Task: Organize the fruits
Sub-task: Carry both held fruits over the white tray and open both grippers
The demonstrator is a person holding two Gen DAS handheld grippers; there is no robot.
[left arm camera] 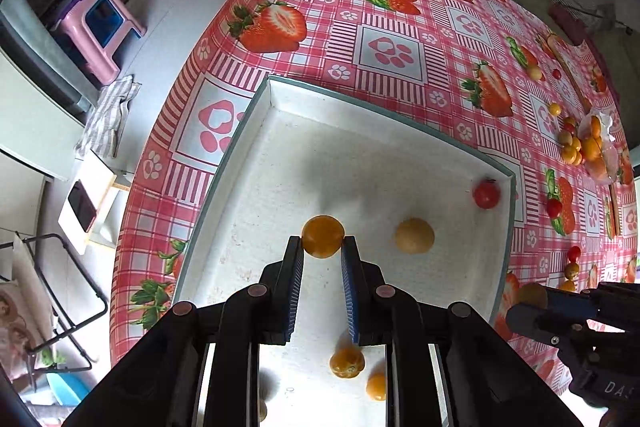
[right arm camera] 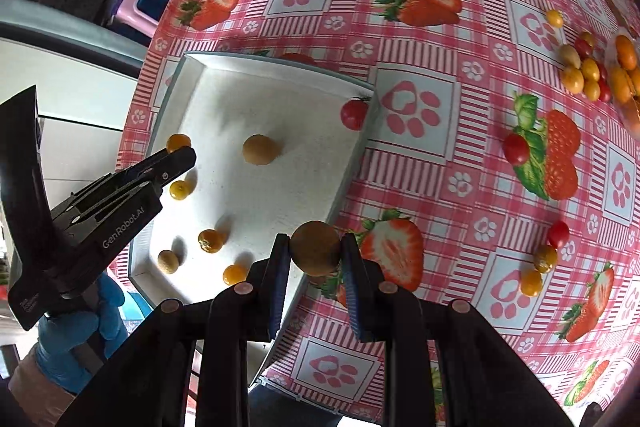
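Clamped between the pads of the left gripper (left arm camera: 322,247) is an orange fruit (left arm camera: 322,235), held over the middle of the white tray (left arm camera: 276,83), clear of its floor. To finish well, lower it close to the tray before easing the jaws apart — dropped from height, a round fruit would likely roll toward the walls or knock the pale fruit (left arm camera: 414,235) just beside it. The right gripper (right arm camera: 315,247) is closed on a brownish fruit (right arm camera: 315,247) above the tray's near right edge; it should probably carry further inward before release, or the fruit may tip off the rim onto the tablecloth (right arm camera: 460,187). A red tomato (left arm camera: 486,193) sits in the tray's far right corner — more loose fruit (right arm camera: 588,75) waits near the table's far right edge.
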